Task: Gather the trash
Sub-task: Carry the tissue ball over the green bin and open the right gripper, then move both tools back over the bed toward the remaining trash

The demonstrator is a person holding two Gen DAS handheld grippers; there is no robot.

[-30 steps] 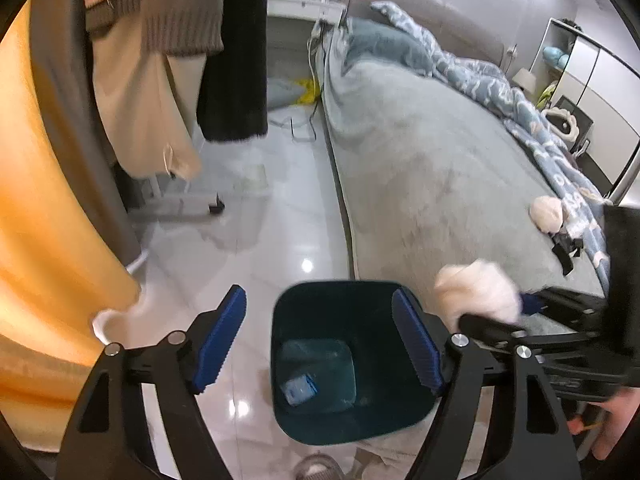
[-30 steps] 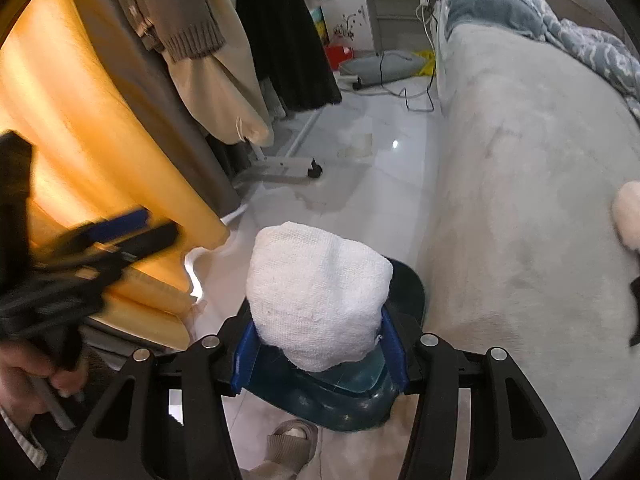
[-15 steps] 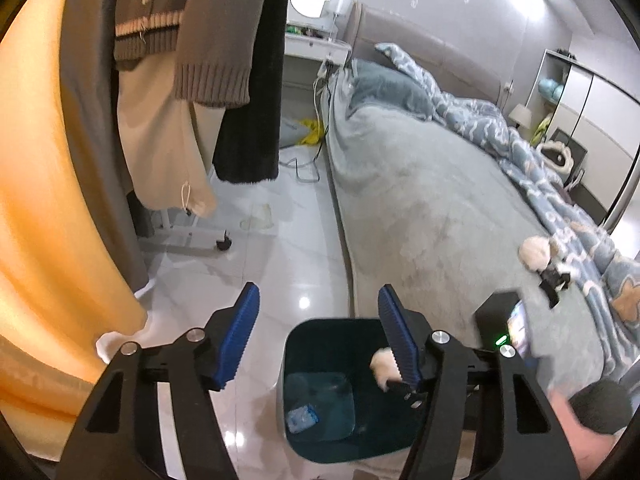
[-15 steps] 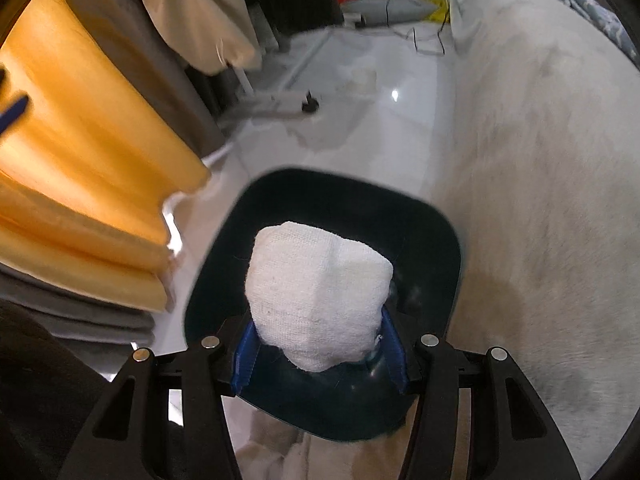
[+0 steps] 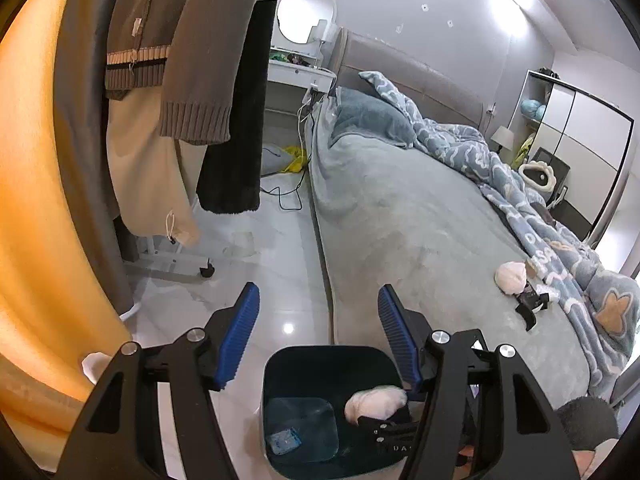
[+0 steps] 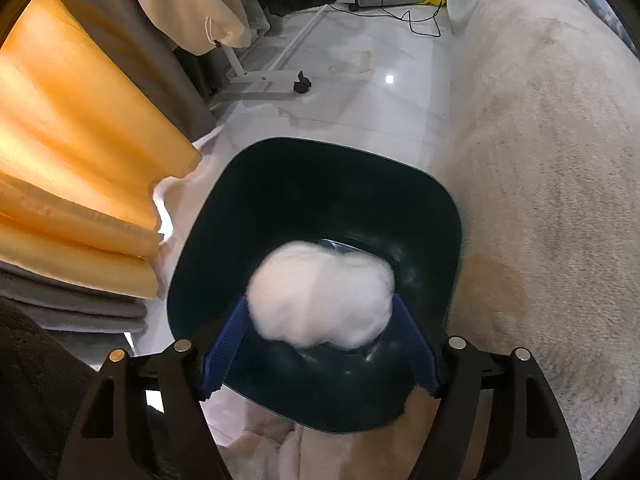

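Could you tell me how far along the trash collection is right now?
Done: a blue wrapper lies in the dark bin. In hand: a white wad sits blurred between the right gripper pads over the bin. Left: another wad on the bed; the left gripper is open.

Left tongs spread above bin holding white wad.

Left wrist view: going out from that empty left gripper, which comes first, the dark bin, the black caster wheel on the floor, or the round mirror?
1. Dark bin, just below and ahead of the left gripper.
2. Black caster wheel, farther out on the floor, to the left.
3. Round mirror, at the far wall beside the bed's headboard.
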